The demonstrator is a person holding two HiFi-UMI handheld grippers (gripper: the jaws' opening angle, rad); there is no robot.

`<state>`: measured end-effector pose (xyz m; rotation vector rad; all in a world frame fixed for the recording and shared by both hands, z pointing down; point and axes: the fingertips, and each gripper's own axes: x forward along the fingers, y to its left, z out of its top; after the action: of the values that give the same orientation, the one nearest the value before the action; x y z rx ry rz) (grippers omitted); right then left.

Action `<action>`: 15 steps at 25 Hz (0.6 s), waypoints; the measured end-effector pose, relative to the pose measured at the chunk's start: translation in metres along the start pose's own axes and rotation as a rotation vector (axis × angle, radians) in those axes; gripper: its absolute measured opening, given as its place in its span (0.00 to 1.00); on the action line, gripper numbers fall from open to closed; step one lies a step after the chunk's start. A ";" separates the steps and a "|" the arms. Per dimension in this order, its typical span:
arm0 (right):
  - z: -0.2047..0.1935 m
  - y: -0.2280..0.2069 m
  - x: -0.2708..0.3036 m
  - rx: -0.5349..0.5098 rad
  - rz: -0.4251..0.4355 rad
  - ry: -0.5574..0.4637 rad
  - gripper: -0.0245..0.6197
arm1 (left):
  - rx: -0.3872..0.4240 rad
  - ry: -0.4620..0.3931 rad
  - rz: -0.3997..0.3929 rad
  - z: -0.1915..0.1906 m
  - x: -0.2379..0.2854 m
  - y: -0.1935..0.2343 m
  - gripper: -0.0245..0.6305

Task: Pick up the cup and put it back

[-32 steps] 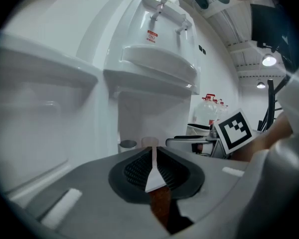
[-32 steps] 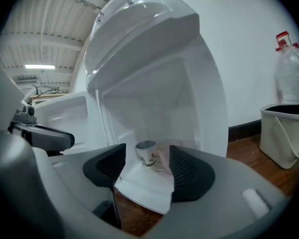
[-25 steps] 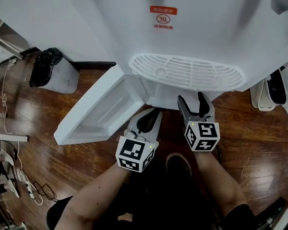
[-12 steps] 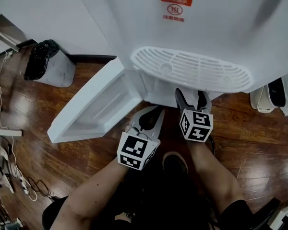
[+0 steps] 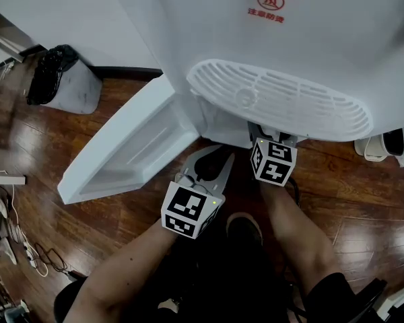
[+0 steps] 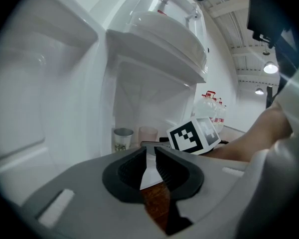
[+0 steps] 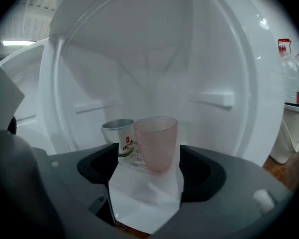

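While my empty left gripper [image 6: 148,153] has just opened a slit and my right gripper [image 7: 148,156] has opened wide toward the pink cup [image 7: 156,142] in the dispenser cupboard [image 7: 214,59], I risk toppling the printed cup [image 7: 118,133] close at its left.

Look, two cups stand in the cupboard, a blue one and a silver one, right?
Not blue: the right gripper view shows a pink cup beside the silver cup in the cupboard.

An office-like room: a white water dispenser [image 5: 310,39] stands on wood-plank flooring [image 5: 363,187], with spare water jugs [image 6: 212,107], a lined waste bin [image 5: 67,86] and loose cables [image 5: 27,251] nearby.
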<state>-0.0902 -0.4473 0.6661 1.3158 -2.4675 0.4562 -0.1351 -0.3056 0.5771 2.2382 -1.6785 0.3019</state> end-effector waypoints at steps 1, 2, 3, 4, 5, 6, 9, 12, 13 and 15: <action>0.000 -0.003 0.004 0.003 -0.010 0.003 0.62 | -0.007 -0.006 0.000 0.001 0.000 0.001 0.10; 0.000 -0.005 0.007 0.005 -0.017 0.005 0.62 | -0.012 -0.009 -0.002 0.001 0.000 0.001 0.10; 0.000 -0.006 0.011 0.005 -0.022 0.008 0.62 | -0.015 -0.010 -0.005 0.000 0.000 0.001 0.10; -0.001 -0.006 0.015 0.005 -0.024 0.012 0.62 | -0.018 -0.009 -0.008 -0.001 -0.001 0.001 0.10; -0.002 -0.006 0.019 0.006 -0.026 0.015 0.62 | -0.021 -0.006 -0.012 -0.002 -0.001 0.001 0.10; -0.002 -0.007 0.022 0.009 -0.031 0.018 0.62 | -0.021 -0.003 -0.016 -0.004 -0.001 0.001 0.10; 0.001 -0.011 0.028 0.023 -0.058 0.023 0.62 | -0.019 0.004 -0.021 -0.008 -0.001 0.002 0.10; 0.002 -0.013 0.033 0.029 -0.071 0.029 0.62 | -0.025 0.010 -0.017 -0.011 -0.002 0.005 0.10; 0.002 -0.013 0.036 0.035 -0.072 0.030 0.63 | -0.026 0.011 -0.014 -0.012 -0.002 0.007 0.10; 0.010 -0.010 0.039 0.039 -0.070 0.015 0.63 | -0.028 0.011 -0.011 -0.013 -0.002 0.009 0.10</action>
<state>-0.1031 -0.4855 0.6746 1.4039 -2.4038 0.4979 -0.1442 -0.3010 0.5890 2.2209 -1.6539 0.2854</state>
